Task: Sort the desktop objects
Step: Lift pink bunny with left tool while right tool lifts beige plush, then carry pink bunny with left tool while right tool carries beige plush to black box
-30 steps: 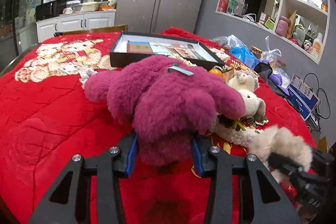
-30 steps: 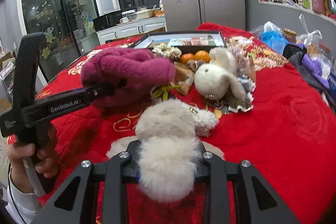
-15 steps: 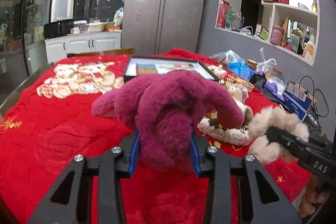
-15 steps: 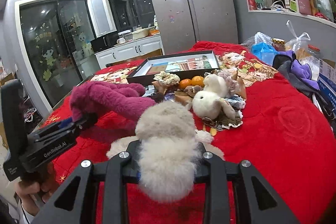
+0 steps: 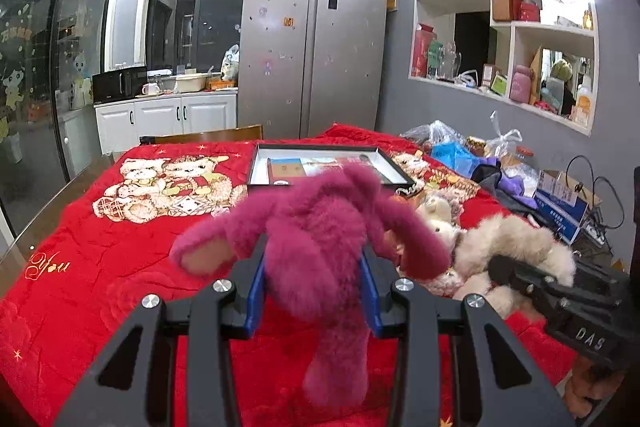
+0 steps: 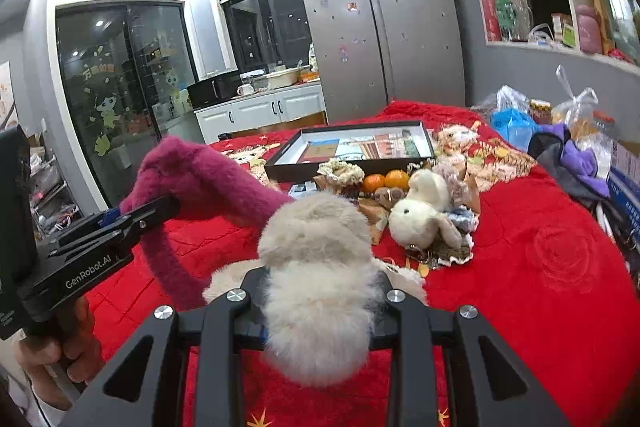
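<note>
the left hand-held gripper (image 5: 312, 281) is clamped on a shaggy magenta plush toy (image 5: 320, 227), lifted above the red-quilted tabletop (image 5: 100, 267). just to its right, the right hand-held gripper (image 6: 318, 301) grips a fluffy cream plush toy (image 6: 316, 251).

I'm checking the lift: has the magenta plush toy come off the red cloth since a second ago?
Yes. The magenta plush toy, clamped in the left gripper, has risen; its limbs dangle clear of the red cloth.

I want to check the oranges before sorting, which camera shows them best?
The right wrist view. The two oranges sit in the open there, side by side between the black tray and the white plush rabbit. In the left wrist view the pink plush toy hides them almost entirely.
</note>
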`<state>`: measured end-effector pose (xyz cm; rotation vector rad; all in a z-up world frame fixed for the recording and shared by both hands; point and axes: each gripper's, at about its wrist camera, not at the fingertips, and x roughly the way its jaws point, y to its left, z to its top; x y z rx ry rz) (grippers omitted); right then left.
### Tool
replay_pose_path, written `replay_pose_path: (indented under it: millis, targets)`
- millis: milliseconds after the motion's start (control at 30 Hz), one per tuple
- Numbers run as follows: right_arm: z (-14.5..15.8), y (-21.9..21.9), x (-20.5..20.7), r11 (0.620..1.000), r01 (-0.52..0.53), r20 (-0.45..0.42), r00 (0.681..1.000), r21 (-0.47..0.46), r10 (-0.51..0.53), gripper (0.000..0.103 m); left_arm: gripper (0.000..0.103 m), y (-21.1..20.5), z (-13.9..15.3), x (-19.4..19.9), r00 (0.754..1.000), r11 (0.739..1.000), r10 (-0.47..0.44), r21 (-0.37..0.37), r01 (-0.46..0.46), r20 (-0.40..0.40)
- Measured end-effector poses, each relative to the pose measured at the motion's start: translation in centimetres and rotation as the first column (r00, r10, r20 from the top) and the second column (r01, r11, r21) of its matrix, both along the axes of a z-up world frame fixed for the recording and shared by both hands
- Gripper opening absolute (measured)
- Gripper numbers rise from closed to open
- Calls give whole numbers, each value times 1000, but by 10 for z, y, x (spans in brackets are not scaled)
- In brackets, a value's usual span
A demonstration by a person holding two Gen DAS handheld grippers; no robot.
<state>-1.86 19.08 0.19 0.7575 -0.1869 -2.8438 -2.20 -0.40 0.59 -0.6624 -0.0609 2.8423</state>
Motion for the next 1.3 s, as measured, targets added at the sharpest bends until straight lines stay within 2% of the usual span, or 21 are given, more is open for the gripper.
replay_pose_path:
  millis: [367, 667, 700, 767, 867, 933, 1000, 1300]
  targets:
    - [9, -7, 5, 1000, -25, -16, 1000, 12, 25, 31, 37, -2, 15, 7, 1000, 1000, 10, -7, -10, -20]
    - [23, -14, 2, 999, -35, -40, 999, 24, 36, 31, 35, 2, 52, 2, 998, 1000, -5, -18, 4, -69]
    - [26, -16, 1, 999, -36, -45, 998, 31, 38, 31, 33, 5, 57, 1, 997, 1000, -11, -23, 9, -75]
    - [32, -17, 0, 999, -41, -56, 998, 31, 43, 31, 18, 9, 65, -2, 997, 999, -13, -36, 10, -80]
    - [40, -18, -6, 998, -53, -64, 996, 20, 54, 31, 18, 14, 76, -7, 996, 999, -31, -32, 28, -86]
    - [44, -18, -10, 998, -57, -67, 996, 10, 58, 31, 18, 19, 79, -13, 996, 998, -23, -58, 18, -84]
    - [47, -18, -14, 998, -56, -65, 996, 10, 56, 31, 18, 23, 75, -18, 998, 997, -16, -79, 11, -65]
    - [42, -14, -16, 999, -48, -45, 998, 10, 48, 31, 18, 17, 16, -17, 996, 998, -41, -44, 44, 76]
